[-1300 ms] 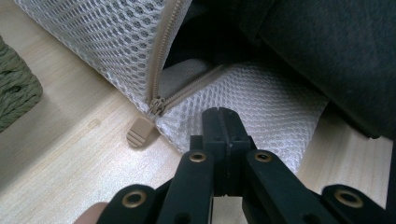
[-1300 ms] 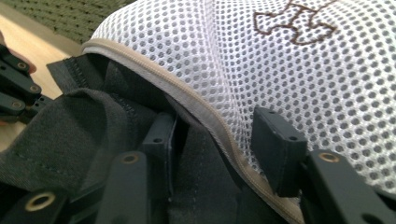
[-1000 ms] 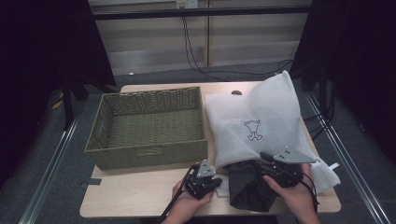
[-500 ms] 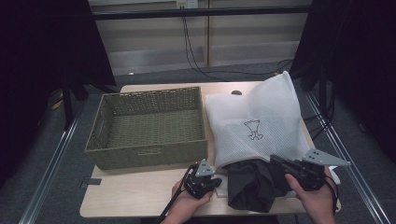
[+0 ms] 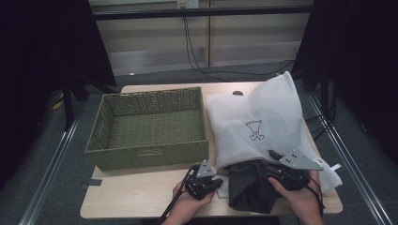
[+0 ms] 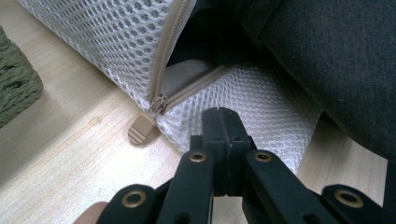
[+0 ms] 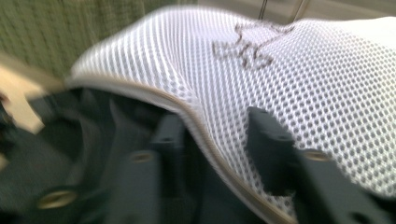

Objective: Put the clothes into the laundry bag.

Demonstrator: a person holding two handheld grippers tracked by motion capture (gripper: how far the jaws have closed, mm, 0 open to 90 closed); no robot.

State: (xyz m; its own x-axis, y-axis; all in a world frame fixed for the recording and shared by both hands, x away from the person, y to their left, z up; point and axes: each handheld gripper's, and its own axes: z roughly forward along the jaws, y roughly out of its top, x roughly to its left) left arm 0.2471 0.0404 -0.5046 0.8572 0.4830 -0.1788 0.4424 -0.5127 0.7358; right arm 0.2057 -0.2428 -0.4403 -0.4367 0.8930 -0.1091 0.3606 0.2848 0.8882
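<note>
Bottom center of the high view we see the left tool (image 5: 206, 183), jaws pressed together; in the left gripper view the tips sit on the lower edge of the white mesh bag (image 6: 261, 98), whether they pinch mesh we cannot tell. Beige zipper pull (image 6: 141, 129) lies on the worktop (image 6: 56, 172) just left of those tips.

Right tool (image 5: 281, 169) at bottom right, at the bag mouth. Its jaws have just been opening: in the right gripper view, which is blurred, they stand apart with the bag's upper zipper edge (image 7: 201, 126) running between them, one jaw under the mesh over the dark cloth, the other on top. Whether the pads press the mesh we cannot tell.

Dark garment (image 5: 248, 192) hangs half out of the mouth toward the bottom edge of the frame.

Bag long axis runs from the open mouth at bottom center up to a raised corner at upper right; mouth points toward the bottom edge. Dark printed logo (image 5: 254, 130) on its top face.

Farther up, left of the bag and just beside it, green woven basket (image 5: 145, 152), long side across the frame.
</note>
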